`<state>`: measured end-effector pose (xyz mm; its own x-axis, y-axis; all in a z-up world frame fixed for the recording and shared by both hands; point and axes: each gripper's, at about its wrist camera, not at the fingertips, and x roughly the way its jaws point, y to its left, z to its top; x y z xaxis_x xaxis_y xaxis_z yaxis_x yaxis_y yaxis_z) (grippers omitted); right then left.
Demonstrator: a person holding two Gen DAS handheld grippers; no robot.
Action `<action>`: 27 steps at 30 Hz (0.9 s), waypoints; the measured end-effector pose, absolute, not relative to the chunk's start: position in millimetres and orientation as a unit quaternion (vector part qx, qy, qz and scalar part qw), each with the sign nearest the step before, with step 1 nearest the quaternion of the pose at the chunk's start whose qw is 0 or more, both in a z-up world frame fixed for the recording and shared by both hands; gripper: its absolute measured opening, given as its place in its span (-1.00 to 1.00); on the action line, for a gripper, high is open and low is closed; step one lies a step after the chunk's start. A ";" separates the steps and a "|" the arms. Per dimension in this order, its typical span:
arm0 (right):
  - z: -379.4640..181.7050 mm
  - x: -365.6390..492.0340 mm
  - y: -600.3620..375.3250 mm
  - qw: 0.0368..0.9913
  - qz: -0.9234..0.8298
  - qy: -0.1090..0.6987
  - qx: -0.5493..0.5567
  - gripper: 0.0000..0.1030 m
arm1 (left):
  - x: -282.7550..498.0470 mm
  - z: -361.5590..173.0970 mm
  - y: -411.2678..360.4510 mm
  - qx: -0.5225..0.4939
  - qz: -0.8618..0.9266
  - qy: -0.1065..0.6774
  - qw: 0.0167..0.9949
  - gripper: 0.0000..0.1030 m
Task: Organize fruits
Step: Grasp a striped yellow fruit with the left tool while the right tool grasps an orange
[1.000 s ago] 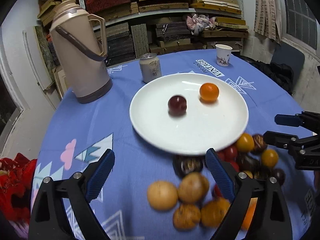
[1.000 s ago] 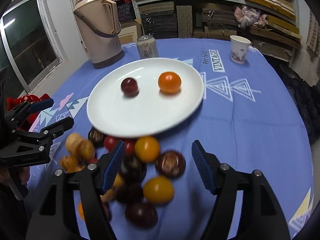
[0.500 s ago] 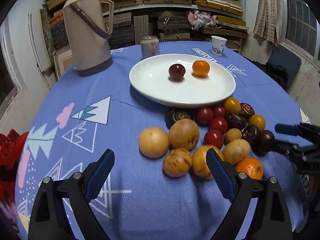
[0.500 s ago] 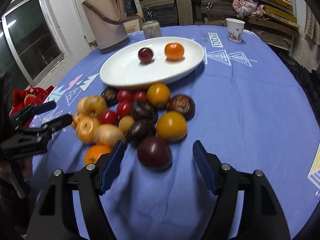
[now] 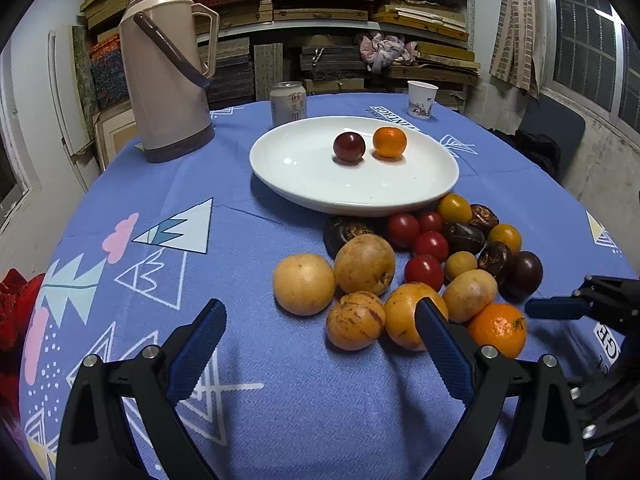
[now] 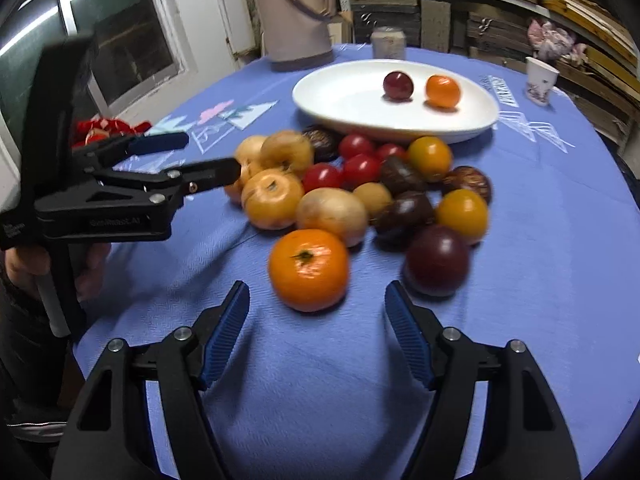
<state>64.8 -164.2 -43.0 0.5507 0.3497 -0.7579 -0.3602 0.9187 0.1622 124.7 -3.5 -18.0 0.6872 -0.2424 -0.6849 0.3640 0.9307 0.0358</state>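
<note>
The right gripper [image 6: 316,332] has been drawn back to the bright orange round tangerine [image 6: 308,269], jaws just narrowed yet apart, empty; the left gripper [image 5: 320,344] gapes idle; pickup seems next

The thermos [image 6: 294,12] is cut off at the top edge, and the fruit pile [image 6: 360,192] is motion-blurred.
</note>
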 end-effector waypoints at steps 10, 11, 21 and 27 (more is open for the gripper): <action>-51.0 85.5 -150.5 0.875 0.199 0.441 -0.007 -0.14 | 124.6 -16.9 5.4 0.077 -0.162 0.364 0.914 0.87; -50.7 86.4 -151.8 0.875 0.200 0.441 -0.004 -0.14 | 122.8 -16.8 4.9 0.081 -0.166 0.363 0.913 0.87; -49.4 63.7 -195.1 0.881 0.183 0.437 0.022 -0.14 | 122.8 -34.7 4.3 0.099 -0.176 0.395 0.896 0.87; -49.9 60.0 -202.5 0.882 0.185 0.432 0.029 -0.14 | 136.0 -41.1 12.5 0.073 -0.177 0.418 0.888 0.55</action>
